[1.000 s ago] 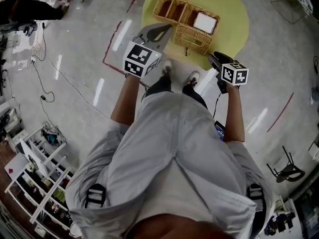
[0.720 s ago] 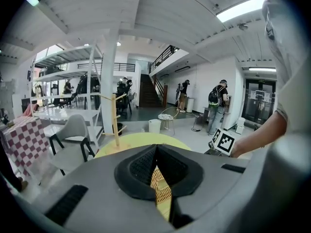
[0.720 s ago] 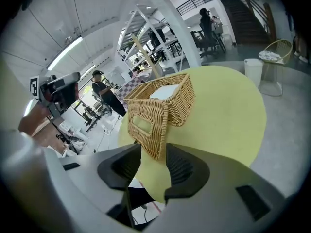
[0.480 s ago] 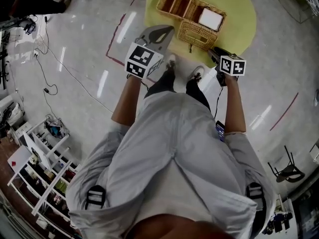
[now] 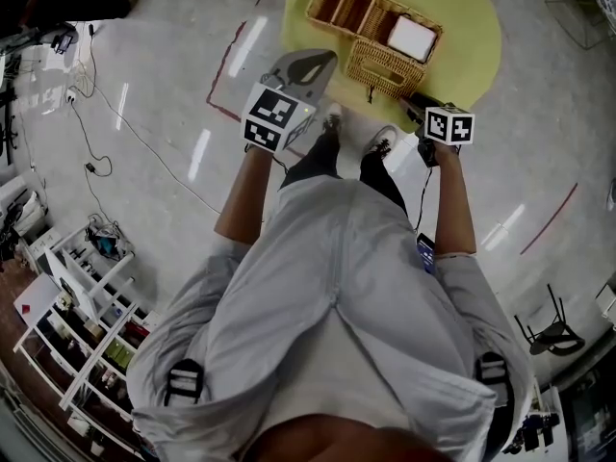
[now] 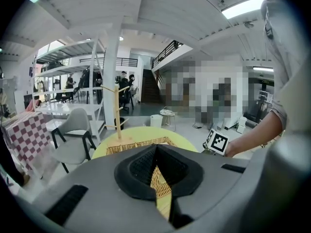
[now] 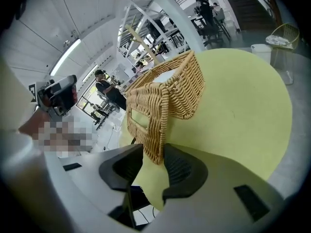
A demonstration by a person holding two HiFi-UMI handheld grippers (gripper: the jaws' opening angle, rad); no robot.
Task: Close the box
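Note:
A wicker box (image 5: 371,19) stands open on the round yellow table (image 5: 476,27). Its woven lid (image 5: 383,69) hangs out over the table's near edge. My right gripper (image 5: 412,106) sits at the lid's near right corner. In the right gripper view the lid (image 7: 150,113) reaches down between the pads (image 7: 182,171) of my right gripper (image 7: 153,165). Its jaws are closing and a gap still shows on the left side. My left gripper (image 5: 316,58) hovers left of the lid with its tips together on nothing. In its own view my left gripper (image 6: 156,152) points at the box (image 6: 127,147).
A white flat item (image 5: 412,38) lies in the box's right compartment. A wooden stand (image 6: 118,113) rises at the table's far side. White shelves (image 5: 82,301) stand at lower left, cables (image 5: 87,128) trail on the floor, and a dark chair (image 5: 553,330) is at right.
The right gripper has edged up to the hanging lid's corner, and the table sits slightly higher in the head view. The left gripper has hardly moved.

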